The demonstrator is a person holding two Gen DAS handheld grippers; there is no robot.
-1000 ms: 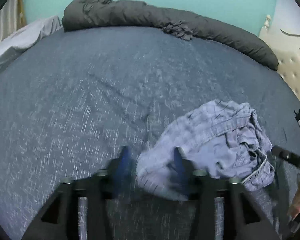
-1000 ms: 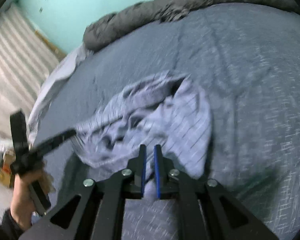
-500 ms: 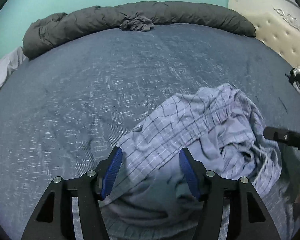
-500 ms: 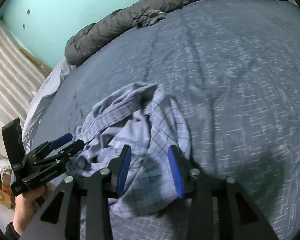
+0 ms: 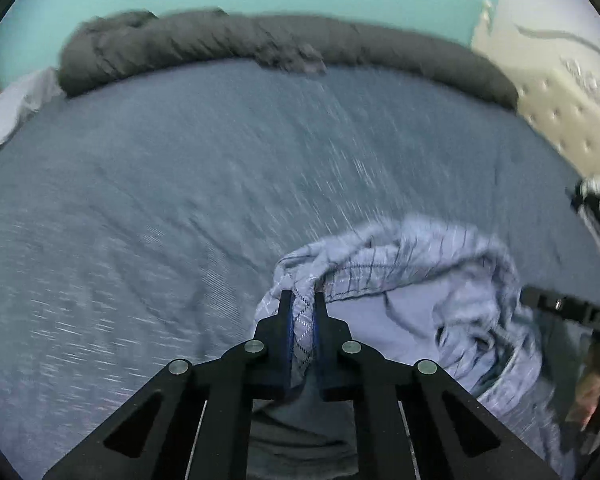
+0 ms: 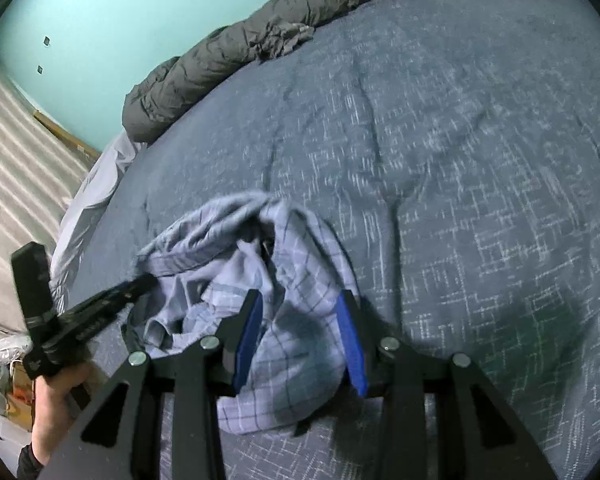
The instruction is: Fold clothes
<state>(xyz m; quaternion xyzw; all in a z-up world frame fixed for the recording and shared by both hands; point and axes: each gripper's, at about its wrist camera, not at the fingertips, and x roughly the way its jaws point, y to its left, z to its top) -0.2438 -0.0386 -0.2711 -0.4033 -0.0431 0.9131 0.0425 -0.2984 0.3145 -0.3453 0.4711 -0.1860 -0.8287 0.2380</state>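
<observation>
A wide bed (image 6: 480,160) fills both views, covered by a blue-grey spread with a pale, broken crosshatch weave and a few long shallow creases running toward its far edge. Along that far edge lies a rolled dark grey duvet (image 6: 228,52), stretched from corner to corner, with a small crumpled grey cloth (image 6: 284,40) resting against it about midway. Behind the bed stands a turquoise wall (image 6: 112,12). In the left wrist view a cream tufted headboard (image 5: 560,120) rises at the right-hand end of the bed, and a pale sheet (image 5: 8,108) hangs off the opposite corner. The right wrist view shows a grey striped floor (image 6: 12,168) beside the bed and some clutter low at the left edge, too blurred to tell apart.

The light blue checked shirt (image 6: 292,272) lies crumpled in a heap near the bed's near edge.

The left gripper (image 5: 302,312) has its jaws closing, pinched on a fold of the shirt's edge, with checked cloth showing between the blue pads. The left wrist view is smeared by motion. The right gripper (image 6: 300,320) stands over the near part of the heap with its jaws apart; shirt cloth lies between them, with no pinch to be seen. A bare hand (image 6: 56,396) grips the left gripper's handle.
</observation>
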